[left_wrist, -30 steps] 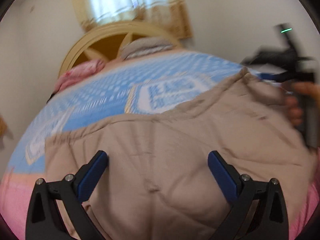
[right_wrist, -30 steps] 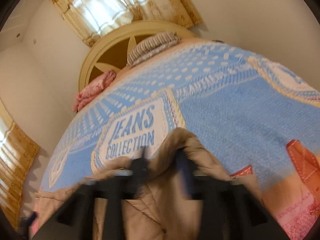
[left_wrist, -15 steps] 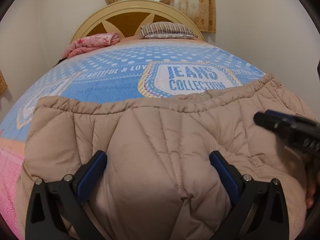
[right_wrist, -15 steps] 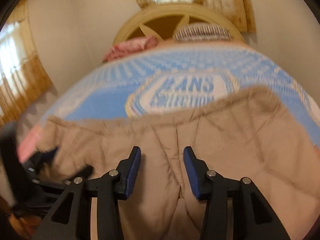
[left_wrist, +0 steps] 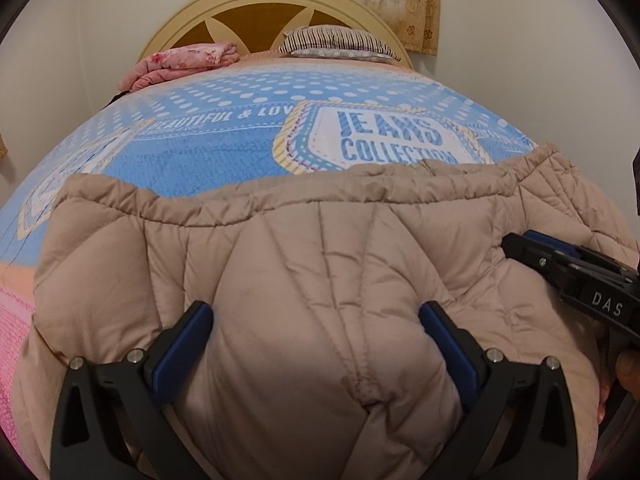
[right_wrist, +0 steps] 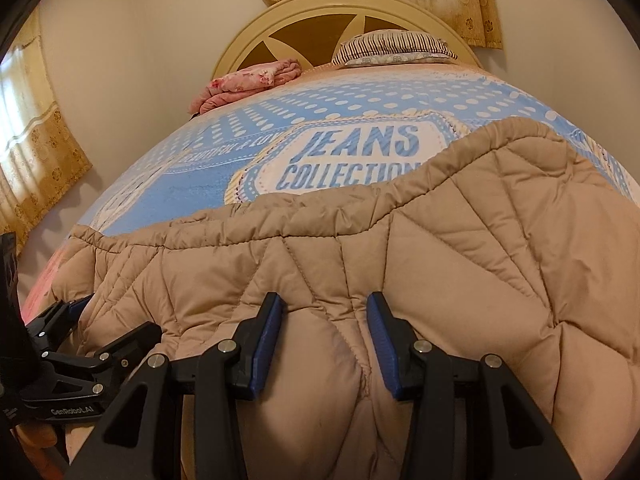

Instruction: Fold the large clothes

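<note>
Left wrist view: the left gripper (left_wrist: 316, 344) stands wide apart astride a puffed bulge of the beige quilted coat (left_wrist: 320, 264), gripping nothing, while the right gripper (right_wrist: 322, 336) is half-parted over a seam ridge, probably pressing the padding flat. The coat lies across the near end of the bed (right_wrist: 192, 184), under a blue printed bedspread (left_wrist: 216, 140), with a striped pillow (left_wrist: 340, 42) by the headboard (left_wrist: 256, 12).

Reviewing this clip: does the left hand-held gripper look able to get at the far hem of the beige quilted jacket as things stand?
Probably yes. The left hand-held gripper is open over the jacket, and nothing lies between it and the far hem. The right hand-held gripper sits off to the side.
</note>
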`<act>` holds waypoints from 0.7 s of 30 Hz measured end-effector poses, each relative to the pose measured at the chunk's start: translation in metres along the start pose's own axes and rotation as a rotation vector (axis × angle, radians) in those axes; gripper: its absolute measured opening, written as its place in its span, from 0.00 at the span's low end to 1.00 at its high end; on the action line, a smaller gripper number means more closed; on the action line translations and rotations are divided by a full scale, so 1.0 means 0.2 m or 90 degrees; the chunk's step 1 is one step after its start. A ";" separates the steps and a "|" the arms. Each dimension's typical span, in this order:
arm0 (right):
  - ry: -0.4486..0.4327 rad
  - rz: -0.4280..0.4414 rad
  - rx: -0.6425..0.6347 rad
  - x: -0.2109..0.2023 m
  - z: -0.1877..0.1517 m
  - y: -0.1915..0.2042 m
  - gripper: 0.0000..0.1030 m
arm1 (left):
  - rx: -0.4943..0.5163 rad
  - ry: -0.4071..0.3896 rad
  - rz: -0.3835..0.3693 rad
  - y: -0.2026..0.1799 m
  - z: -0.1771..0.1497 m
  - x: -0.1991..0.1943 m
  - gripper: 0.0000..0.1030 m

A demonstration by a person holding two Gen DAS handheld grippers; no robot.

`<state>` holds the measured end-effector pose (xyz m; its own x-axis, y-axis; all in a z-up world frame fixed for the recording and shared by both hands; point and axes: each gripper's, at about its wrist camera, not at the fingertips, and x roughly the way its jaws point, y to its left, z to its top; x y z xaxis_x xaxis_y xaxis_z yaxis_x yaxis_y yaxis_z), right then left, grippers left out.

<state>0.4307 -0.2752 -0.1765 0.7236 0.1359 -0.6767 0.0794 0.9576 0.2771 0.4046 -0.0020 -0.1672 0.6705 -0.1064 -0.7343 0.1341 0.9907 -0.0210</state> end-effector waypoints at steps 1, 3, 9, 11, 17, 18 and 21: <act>0.001 0.000 0.000 0.00 0.00 0.00 0.44 | 0.001 0.001 0.002 0.00 0.00 0.00 1.00; 0.003 0.000 0.001 0.01 0.00 0.00 0.44 | 0.002 0.005 0.003 0.00 0.00 0.01 1.00; 0.014 -0.009 -0.002 0.04 0.00 0.01 0.45 | 0.006 0.015 0.006 0.00 0.00 0.03 1.00; 0.018 -0.012 -0.003 0.06 0.01 0.01 0.45 | 0.006 0.017 0.007 0.00 0.00 0.03 1.00; 0.025 -0.023 -0.009 0.08 0.01 0.03 0.45 | 0.009 0.021 0.011 -0.01 0.00 0.04 1.00; 0.026 -0.026 -0.011 0.09 0.01 0.03 0.45 | 0.009 0.022 0.011 -0.01 0.00 0.04 1.00; 0.030 -0.030 -0.013 0.10 0.01 0.04 0.46 | 0.009 0.022 0.011 0.00 0.00 0.04 1.00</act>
<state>0.4459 -0.2657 -0.1864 0.6863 0.1016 -0.7202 0.0979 0.9683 0.2299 0.4107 -0.0039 -0.1733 0.6468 -0.0862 -0.7578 0.1338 0.9910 0.0015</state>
